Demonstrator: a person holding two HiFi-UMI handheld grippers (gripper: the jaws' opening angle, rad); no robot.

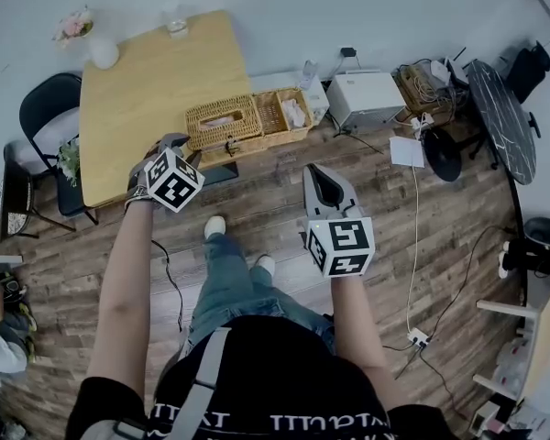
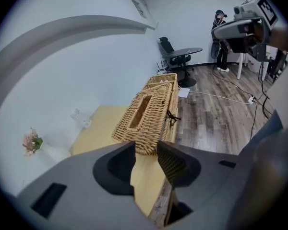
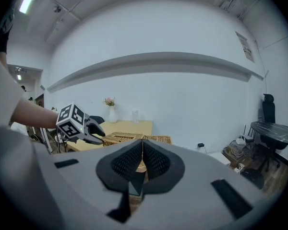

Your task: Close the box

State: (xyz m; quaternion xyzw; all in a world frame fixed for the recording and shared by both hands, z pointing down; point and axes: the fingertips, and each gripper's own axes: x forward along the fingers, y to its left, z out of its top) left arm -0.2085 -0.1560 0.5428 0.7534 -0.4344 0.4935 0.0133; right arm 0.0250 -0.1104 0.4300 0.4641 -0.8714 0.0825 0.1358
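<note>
Left hand-held gripper (image 2: 146, 150) hovers half-open, nothing between its jaws, just short of the wicker box (image 1: 247, 119) lying open at the bench's (image 1: 147, 81) right edge, slotted lid (image 1: 224, 122) flat. Right hand-held gripper (image 3: 142, 150): pinched closed, empty, over the floor (image 1: 275, 200). Danger: a shove rather than a lift could slide the box off.

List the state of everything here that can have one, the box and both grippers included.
Box: open.
Lid: swung back, lying on the table beside the box.
Left gripper: jaws apart, nothing between them.
Right gripper: jaws together, empty.
Vase: upright.
Glass: upright.
</note>
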